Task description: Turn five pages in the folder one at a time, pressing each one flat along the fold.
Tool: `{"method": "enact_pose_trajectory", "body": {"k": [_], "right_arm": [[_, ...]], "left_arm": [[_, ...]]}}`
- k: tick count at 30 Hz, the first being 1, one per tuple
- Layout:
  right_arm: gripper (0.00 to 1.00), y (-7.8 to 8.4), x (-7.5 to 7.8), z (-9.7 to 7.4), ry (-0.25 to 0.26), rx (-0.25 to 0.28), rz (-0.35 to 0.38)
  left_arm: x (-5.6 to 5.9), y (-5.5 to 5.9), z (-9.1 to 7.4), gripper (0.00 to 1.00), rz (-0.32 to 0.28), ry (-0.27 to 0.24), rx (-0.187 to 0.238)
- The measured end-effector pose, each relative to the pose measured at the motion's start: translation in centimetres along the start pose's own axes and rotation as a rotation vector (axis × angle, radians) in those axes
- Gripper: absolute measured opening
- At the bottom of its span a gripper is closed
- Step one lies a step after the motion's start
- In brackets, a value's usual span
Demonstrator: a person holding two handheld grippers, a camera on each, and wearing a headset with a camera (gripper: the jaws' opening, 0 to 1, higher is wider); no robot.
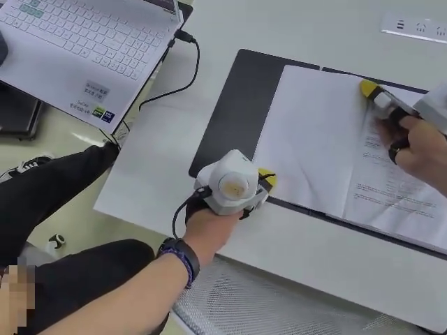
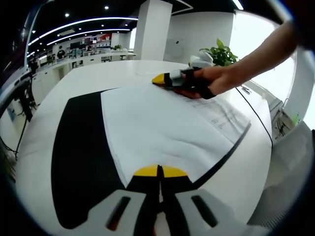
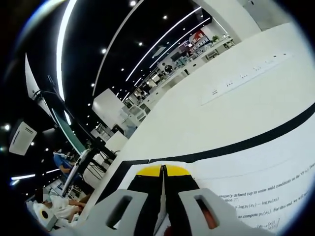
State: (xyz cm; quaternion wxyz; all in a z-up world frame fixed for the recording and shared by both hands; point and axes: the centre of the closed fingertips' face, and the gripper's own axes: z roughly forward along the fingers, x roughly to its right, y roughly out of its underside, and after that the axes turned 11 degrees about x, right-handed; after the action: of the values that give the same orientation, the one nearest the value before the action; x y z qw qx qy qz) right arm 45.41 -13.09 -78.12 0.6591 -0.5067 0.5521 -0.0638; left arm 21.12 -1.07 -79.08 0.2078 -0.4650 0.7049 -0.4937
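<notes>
Black folder (image 1: 230, 118) open flat — blank page (image 1: 307, 139) left, printed page (image 1: 391, 192) right

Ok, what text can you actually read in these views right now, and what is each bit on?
"defined up to some mild conditions on the": printed page ahead of the right gripper; the line's ends are cut off.
"to compute": same page, lower line; the formulas beside it are too small.
Laptop stickers: too small to read.
Laptop keys: too small.
Page print in the head view: blurred.
</notes>
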Motion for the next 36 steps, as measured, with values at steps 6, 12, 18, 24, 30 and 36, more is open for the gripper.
{"method": "enact_pose_trajectory", "body": {"k": [6, 12, 18, 24, 30, 36], "right_arm": [[0.00, -0.1, -0.4, -0.3, -0.001, 0.006, 0.014], [0.00, 0.2, -1.2, -0.9, -0.015, -0.004, 0.012], [0.00, 0.7, -1.6, -1.7, -0.039, -0.022, 0.008], [0.00, 1.5, -2.5, -2.5, -0.062, -0.042, -0.002], [0.00, 2.3, -3.1, -3.5, -0.089, -0.064, -0.006], [0.00, 3.1, -4.7, -5.3, -0.100, -0.064, -0.001]], "left_arm": [[0.0, 0.0, 0.0, 0.00, -0.006, 0.001, -0.001], [0.0, 0.1, 0.1, 0.00, -0.008, 0.005, -0.002], [0.0, -0.1, 0.0, 0.00, -0.021, 0.005, 0.002], [0.0, 0.0, 0.1, 0.00, -0.014, 0.009, -0.001], [0.1, -0.1, 0.1, 0.00, -0.020, 0.010, -0.001], [0.1, -0.1, 0.1, 0.00, -0.024, 0.011, -0.002]]}}
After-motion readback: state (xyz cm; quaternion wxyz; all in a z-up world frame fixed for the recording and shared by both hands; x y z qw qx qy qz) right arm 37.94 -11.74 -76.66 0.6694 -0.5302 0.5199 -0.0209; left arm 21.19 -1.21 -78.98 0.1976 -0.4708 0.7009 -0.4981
